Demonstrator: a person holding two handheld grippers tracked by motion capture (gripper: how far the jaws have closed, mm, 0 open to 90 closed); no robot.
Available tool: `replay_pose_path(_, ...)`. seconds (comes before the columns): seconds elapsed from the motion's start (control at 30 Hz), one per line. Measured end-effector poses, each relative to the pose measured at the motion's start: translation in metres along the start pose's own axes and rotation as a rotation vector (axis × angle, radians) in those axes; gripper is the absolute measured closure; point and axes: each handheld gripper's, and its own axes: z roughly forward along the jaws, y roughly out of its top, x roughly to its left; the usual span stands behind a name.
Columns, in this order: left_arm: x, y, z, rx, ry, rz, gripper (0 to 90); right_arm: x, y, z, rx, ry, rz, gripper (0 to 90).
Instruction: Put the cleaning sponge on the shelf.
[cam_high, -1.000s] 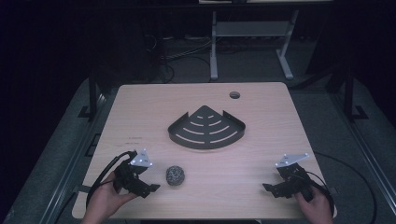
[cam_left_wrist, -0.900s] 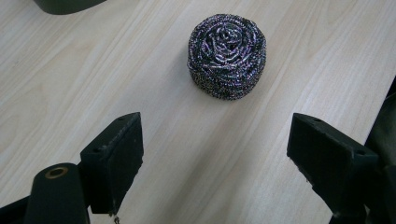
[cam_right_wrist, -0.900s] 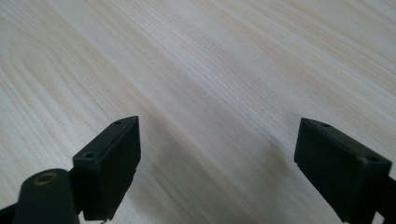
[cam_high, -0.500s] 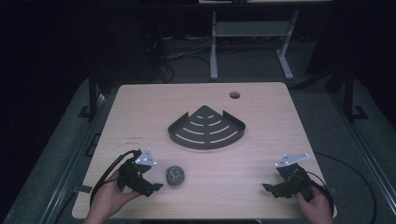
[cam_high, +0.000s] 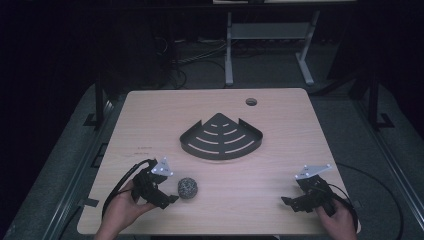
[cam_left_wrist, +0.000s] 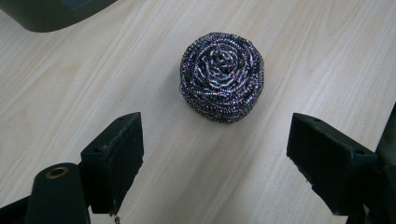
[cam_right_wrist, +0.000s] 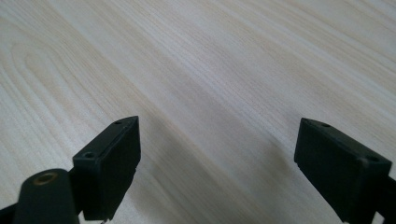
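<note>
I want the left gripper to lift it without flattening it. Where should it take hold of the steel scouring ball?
Probably across the round side wall of the steel scouring ball, one finger on each side, coming from the near edge where the left gripper already sits open. The ball lies flat on the table, coil face up, clear of the black rack.

No text, label, brand, number or sign can be read in any of the views. A faint dark mark lies on the worktop (cam_high: 150, 120) at its left side, near the left edge and between the far corner and the left tool (cam_high: 172, 192), but it is too small and blurred to make out as letters or figures.
</note>
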Motion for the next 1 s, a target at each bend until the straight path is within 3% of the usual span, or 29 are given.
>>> replay_pose_path(1.0,-0.002,0.020,0.018,0.050,-0.023,0.032,18.5,0.000,0.000,-0.001,-0.001,-0.001,-0.002,14.3)
